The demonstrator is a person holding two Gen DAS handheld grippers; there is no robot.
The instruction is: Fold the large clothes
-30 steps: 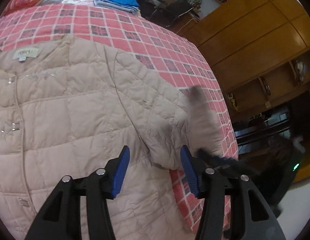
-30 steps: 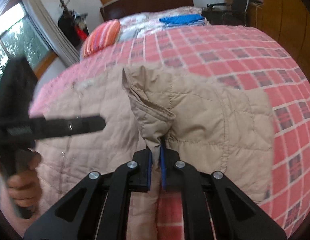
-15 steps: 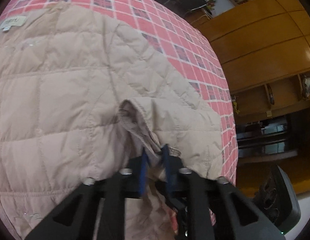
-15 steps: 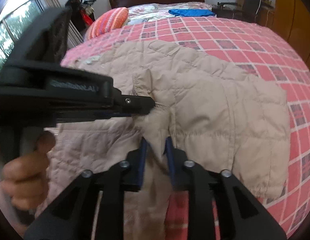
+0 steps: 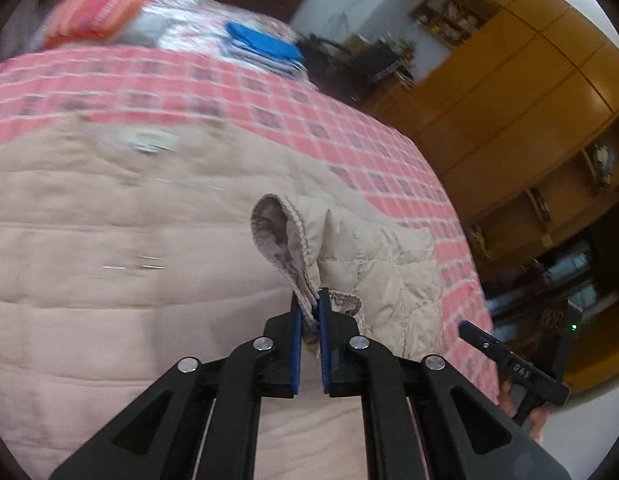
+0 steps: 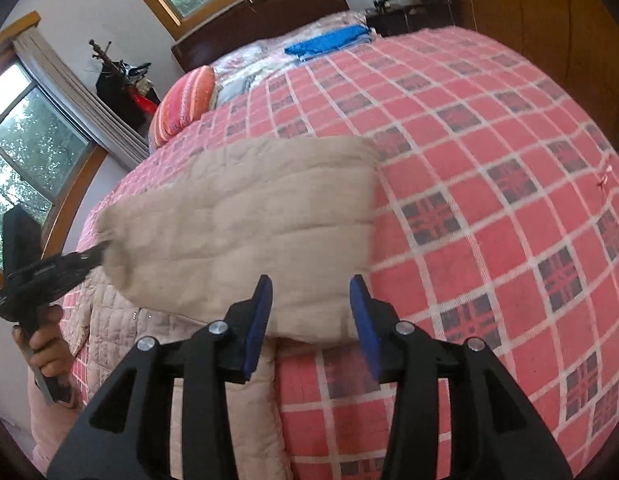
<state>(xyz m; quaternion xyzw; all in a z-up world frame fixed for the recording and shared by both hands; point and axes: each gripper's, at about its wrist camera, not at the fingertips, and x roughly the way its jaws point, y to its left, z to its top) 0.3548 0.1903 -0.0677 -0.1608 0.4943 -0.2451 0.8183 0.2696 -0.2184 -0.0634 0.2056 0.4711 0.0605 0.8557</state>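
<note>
A beige quilted jacket (image 5: 109, 240) lies spread front-up on the bed's red checked cover (image 6: 489, 180). My left gripper (image 5: 311, 312) is shut on the cuff of its sleeve (image 5: 373, 264), which it holds raised above the jacket's body. In the right wrist view the same sleeve (image 6: 249, 220) hangs stretched in the air from the left gripper (image 6: 99, 254), held by a hand at the left edge. My right gripper (image 6: 311, 316) is open, its blue pads apart just below the sleeve and gripping nothing. It also shows at the lower right of the left wrist view as the right gripper (image 5: 467, 328).
Folded blue clothes (image 6: 329, 40) and an orange striped pillow (image 6: 185, 100) lie at the head of the bed. A wooden wardrobe (image 5: 509, 100) stands beyond the bed's right edge. Windows with curtains (image 6: 69, 92) are on the left wall.
The left gripper shut on the sleeve cuff and lifted it over the jacket. The right gripper let go of the sleeve, opened and drew back.
</note>
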